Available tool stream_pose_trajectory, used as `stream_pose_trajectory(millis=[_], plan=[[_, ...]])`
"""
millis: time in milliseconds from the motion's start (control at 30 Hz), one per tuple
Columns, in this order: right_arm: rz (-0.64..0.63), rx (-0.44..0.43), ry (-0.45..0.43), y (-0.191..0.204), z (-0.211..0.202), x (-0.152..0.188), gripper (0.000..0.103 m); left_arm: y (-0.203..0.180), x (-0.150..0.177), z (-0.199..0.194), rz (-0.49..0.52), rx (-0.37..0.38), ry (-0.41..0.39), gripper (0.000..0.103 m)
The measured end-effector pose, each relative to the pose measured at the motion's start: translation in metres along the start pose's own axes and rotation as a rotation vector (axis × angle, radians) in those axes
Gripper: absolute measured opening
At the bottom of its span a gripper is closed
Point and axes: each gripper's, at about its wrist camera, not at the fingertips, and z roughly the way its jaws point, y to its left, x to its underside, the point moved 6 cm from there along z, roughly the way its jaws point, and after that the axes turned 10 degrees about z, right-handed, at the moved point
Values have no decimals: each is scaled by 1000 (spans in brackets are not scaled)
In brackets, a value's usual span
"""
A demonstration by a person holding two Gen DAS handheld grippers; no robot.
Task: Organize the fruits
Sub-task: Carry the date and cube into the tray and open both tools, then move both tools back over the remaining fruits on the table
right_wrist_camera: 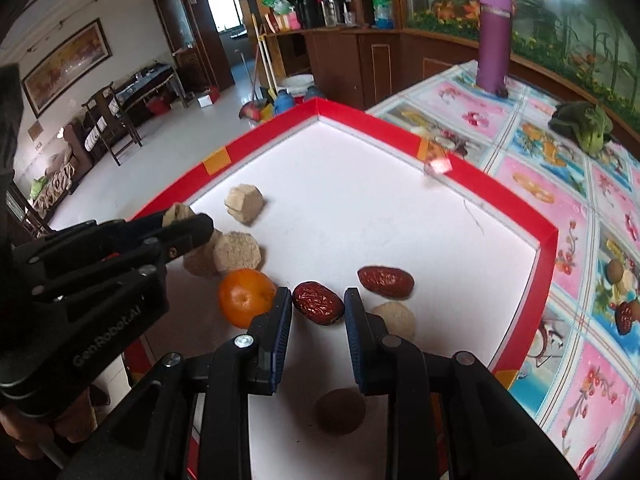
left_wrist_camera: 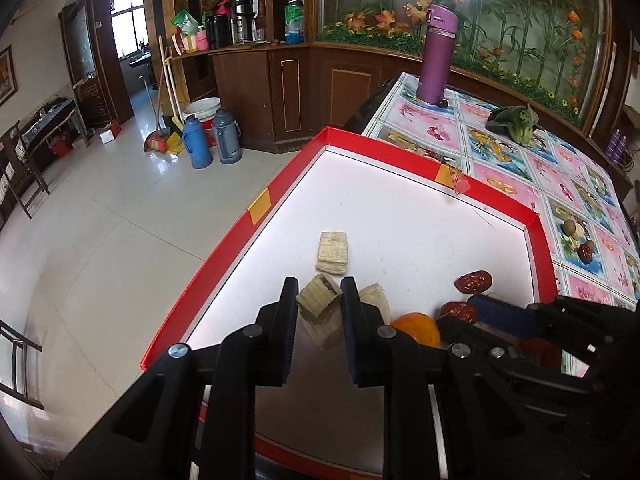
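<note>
Left wrist view: left claw [left_wrist_camera: 319, 294] pinches a tan block [left_wrist_camera: 318, 300] over the red-rimmed tray [left_wrist_camera: 240, 232]. Right claw [right_wrist_camera: 318, 300] is spread around a red date [right_wrist_camera: 318, 303], beside an orange [right_wrist_camera: 245, 297].

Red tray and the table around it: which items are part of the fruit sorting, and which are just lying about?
Job:
- orange
- two red dates
- tan blocks
- red tray
- left tool, right tool

Lying about:
- purple flask
- leafy greens
- thermoses on the floor
</note>
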Motion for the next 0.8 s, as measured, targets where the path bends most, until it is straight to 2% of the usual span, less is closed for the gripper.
stream_pose_trajectory(millis=[67, 167, 233, 267, 333, 533, 800], plan=[[-4, 10, 3, -1, -1, 2, 26, -2, -1, 0, 1, 5, 4, 26], [-12, 14, -24, 0, -10, 3, 26, -5, -1, -1, 5, 0, 5, 39], [-18, 9, -40, 0, -16, 2, 34, -6, -2, -6, 6, -14, -8, 55], [-19, 9, -48, -2, -18, 2, 40, -7, -3, -8, 8, -21, -14, 60], [-21, 13, -82, -3, -29, 2, 43, -9, -3, -16, 9, -45, -29, 75], [-43, 41, -173, -8, -67, 7, 43, -10, -4, -40, 2, -109, -71, 87], [-33, 47, -277, -13, -118, 12, 50, -20, 2, -72, 13, -151, -118, 93]])
